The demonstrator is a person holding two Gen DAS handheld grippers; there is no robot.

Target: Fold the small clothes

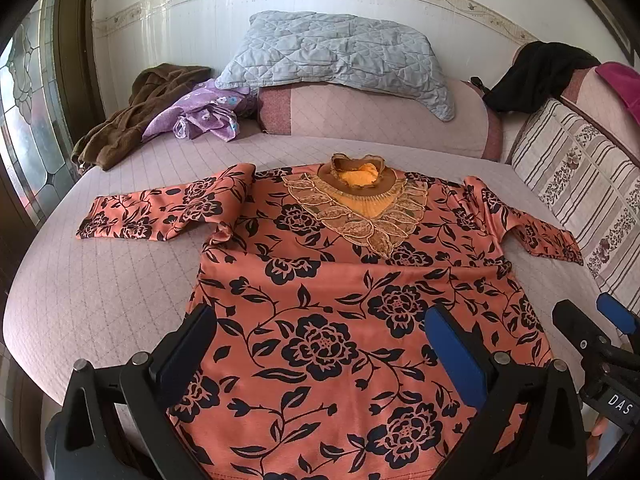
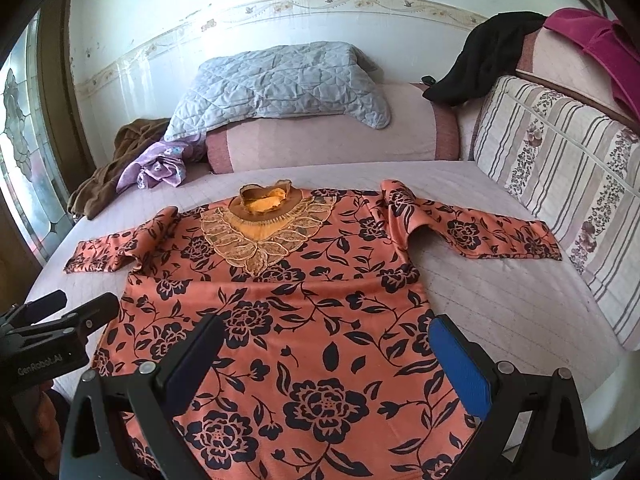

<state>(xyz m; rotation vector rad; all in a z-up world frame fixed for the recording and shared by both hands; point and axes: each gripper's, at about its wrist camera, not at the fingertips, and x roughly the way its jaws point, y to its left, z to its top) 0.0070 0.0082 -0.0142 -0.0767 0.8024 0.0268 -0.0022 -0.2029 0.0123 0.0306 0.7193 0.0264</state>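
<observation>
An orange top with black flowers and a gold lace collar [image 1: 340, 280] lies flat, front up, on the bed, both sleeves spread sideways; it also shows in the right wrist view [image 2: 288, 300]. My left gripper [image 1: 320, 328] is open and empty, hovering over the lower left part of the top. My right gripper [image 2: 324, 344] is open and empty over the lower right part. Each gripper shows at the edge of the other's view: the right one [image 1: 596, 332] and the left one [image 2: 76, 308].
The bed has a pinkish quilted cover [image 1: 120, 272]. A bolster [image 1: 380, 116] with a grey quilted pad [image 1: 340, 52] lies at the back. Brown [image 1: 132, 116] and purple clothes [image 1: 204, 112] lie back left. Striped cushions [image 2: 560, 184] line the right side, with black [image 2: 488, 56] and magenta garments above.
</observation>
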